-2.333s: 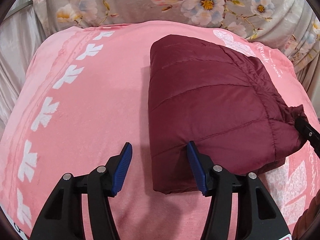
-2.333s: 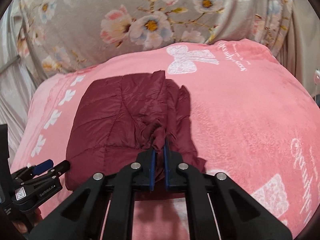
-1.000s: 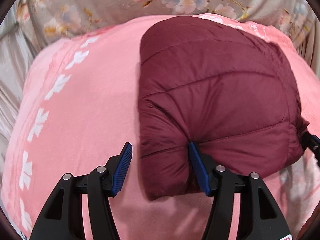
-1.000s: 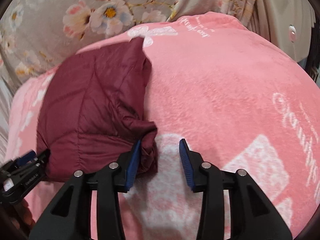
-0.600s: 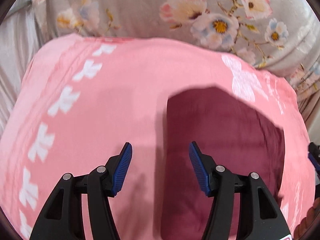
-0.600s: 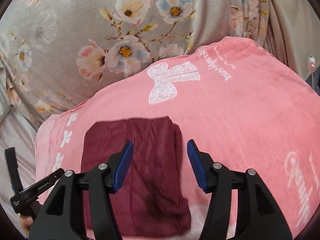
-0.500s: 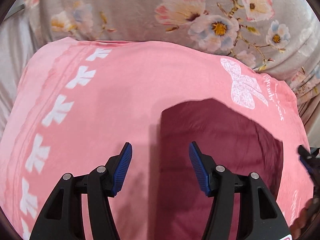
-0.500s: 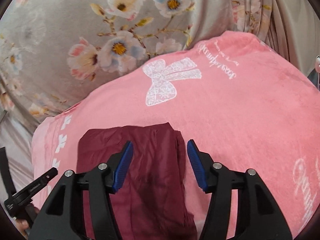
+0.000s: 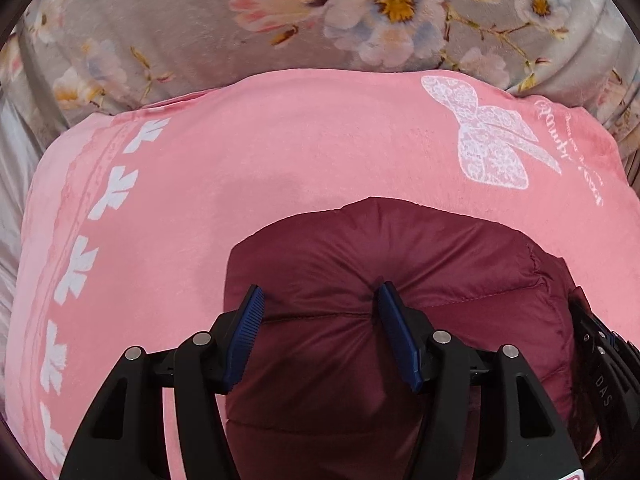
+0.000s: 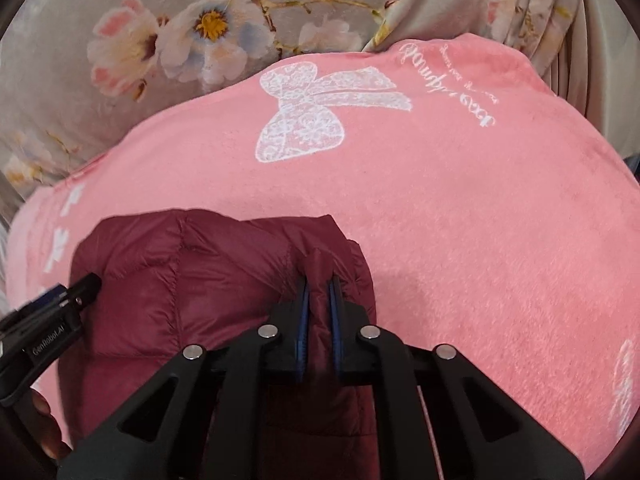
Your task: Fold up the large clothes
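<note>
Pink bow-print plush blanket (image 9: 280,152) carries a folded maroon quilted puffer jacket (image 9: 340,248); right hand-held gripper (image 10: 318,312) clamps its three-o'clock edge, left hand-held gripper (image 9: 320,320), fingers apart, presses it flat.

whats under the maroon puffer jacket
The folded maroon jacket lies on the pink blanket, which shows all around it. Whatever lies directly beneath the jacket is covered.

Pink blanket (image 9: 304,168) w/ white bow print covers the bed, grey floral sheet (image 9: 200,28) showing behind it. Folded maroon puffer jacket (image 9: 360,248) lies directly on blanket, near front edge.
</note>
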### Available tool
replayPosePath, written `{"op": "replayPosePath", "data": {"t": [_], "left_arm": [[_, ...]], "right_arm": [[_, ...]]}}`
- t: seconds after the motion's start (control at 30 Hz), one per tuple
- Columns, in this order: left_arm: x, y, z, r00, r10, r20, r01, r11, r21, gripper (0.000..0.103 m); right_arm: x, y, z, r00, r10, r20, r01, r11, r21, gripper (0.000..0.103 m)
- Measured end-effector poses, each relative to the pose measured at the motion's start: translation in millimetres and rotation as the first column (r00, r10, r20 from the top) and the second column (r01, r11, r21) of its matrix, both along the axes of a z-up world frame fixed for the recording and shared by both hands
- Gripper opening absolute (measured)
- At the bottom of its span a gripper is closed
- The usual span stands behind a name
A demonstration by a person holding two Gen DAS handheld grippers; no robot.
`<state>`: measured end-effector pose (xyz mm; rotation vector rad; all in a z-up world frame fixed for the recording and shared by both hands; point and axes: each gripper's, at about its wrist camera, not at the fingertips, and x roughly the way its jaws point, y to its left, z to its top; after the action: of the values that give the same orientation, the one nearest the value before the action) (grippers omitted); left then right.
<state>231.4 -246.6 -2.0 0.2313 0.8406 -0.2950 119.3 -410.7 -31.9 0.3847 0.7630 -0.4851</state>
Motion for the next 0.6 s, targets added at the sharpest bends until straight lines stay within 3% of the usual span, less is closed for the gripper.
{"op": "replayPosePath", "data": {"t": [0.3,0.6], "left_arm": [[-4,-13,-19,0.997,0.013,0.077,-0.014,1.000,0.009,0.065],[-8,-17,-32,0.989,0.033,0.146,-0.035,0.999,0.007,0.066]], "right_arm": [[3,-5,-21,1.000,-0.003,0.019,0.003,1.000,-0.020,0.009],[9,5,-25,1.000,-0.011,-0.002,0.011,0.993,-0.121,0.009]]}}
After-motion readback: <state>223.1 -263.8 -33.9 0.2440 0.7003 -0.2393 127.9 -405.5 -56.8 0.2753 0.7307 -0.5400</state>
